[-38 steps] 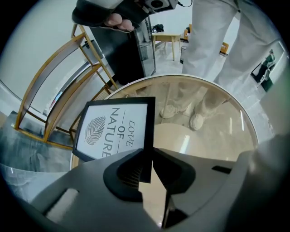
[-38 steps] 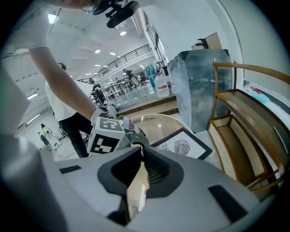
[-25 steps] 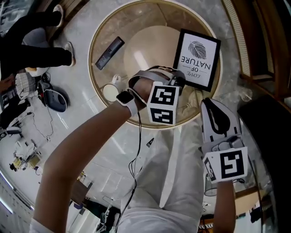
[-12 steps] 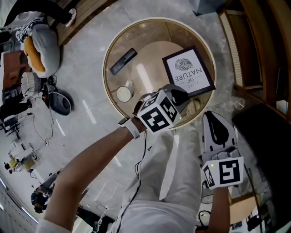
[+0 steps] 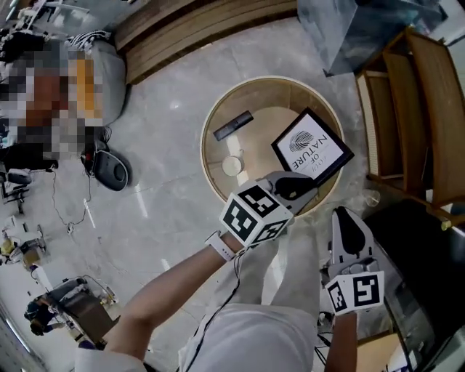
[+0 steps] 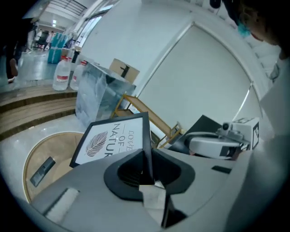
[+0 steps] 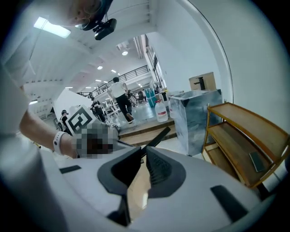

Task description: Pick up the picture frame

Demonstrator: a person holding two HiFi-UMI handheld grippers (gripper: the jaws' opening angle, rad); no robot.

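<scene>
The left gripper (image 5: 300, 187) is clenched on the black-rimmed rectangular picture frame (image 5: 312, 151), which carries a white print with a dark leaf-like oval and lettering. In the left gripper view its jaws pinch the frame's (image 6: 113, 138) lower right corner edge-on, and the frame rises from them towards the upper left of the picture, tilted. In the head view the frame sits right of centre in the upper half, over the right part of the round light wooden table with a raised rim (image 5: 265, 94). The frame is off the table top, carried only by that gripper.

A dark slim remote control (image 5: 232, 125) lies on the table at its upper left. A small round white object (image 5: 232, 165) lies below the remote, near the table's left rim.

The right gripper (image 5: 344, 212) is at the lower right of the head view, apart from the frame and outside the table's rim. In the right gripper view its jaws are closed tip to tip with nothing between them (image 7: 142, 152).

A wooden slatted shelf unit (image 5: 410, 94) stands at the right edge, with a translucent plastic box (image 5: 370, 22) above it in the picture.
</scene>
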